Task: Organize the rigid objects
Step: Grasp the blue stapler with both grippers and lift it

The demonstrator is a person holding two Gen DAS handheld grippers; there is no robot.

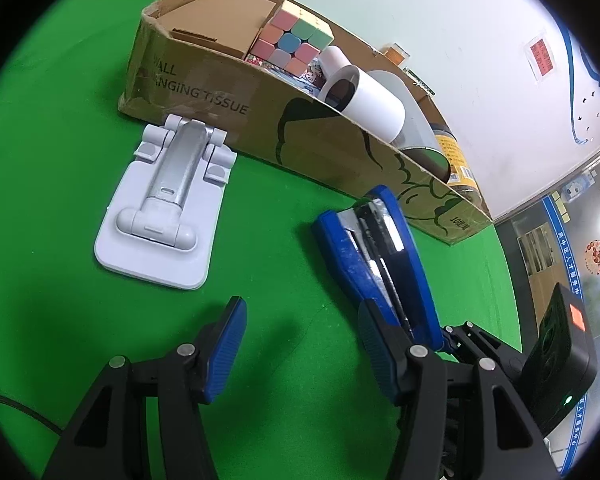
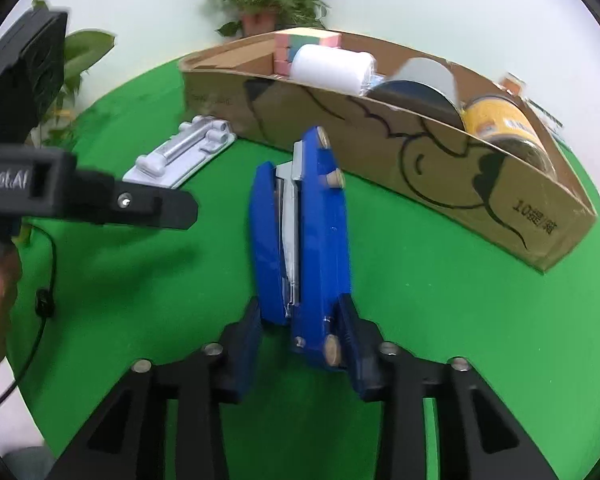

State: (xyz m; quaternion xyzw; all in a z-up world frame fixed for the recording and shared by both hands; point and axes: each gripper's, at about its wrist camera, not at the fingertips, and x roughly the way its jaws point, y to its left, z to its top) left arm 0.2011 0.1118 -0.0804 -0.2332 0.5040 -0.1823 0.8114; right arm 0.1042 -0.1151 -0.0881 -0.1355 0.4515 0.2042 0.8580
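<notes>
- Left wrist view: the left tongs [image 1: 302, 344] hang open over the green worktop [image 1: 60, 160], with only bare cloth between the 2 blue pads.
- The blue stapler [image 1: 374, 256] lies on its side on the worktop, just ahead of the right-hand pad and partly behind it; that pad overlaps its near end in the picture, and I cannot tell whether they touch.
- A white folding stand [image 1: 162, 208] lies flat to the left of the stapler, well apart from it, its far end close to the cardboard box [image 1: 228, 104].
- The box holds a pastel puzzle cube [image 1: 294, 42], a white roll [image 1: 366, 100] and a jar [image 1: 458, 156].
- Right wrist view: the right tongs [image 2: 302, 326] bracket the stapler's [image 2: 304, 232] near end, 1 blue pad on each side. The right pad sits against the body; a thin gap seems to show at the left pad, so the grip looks slack.
- The stapler points away from the tongs toward the box [image 2: 480, 184], stopping short of its wall.
- The left tongs' black arm [image 2: 100, 200] reaches in from the left, above the worktop [image 2: 460, 320].
</notes>
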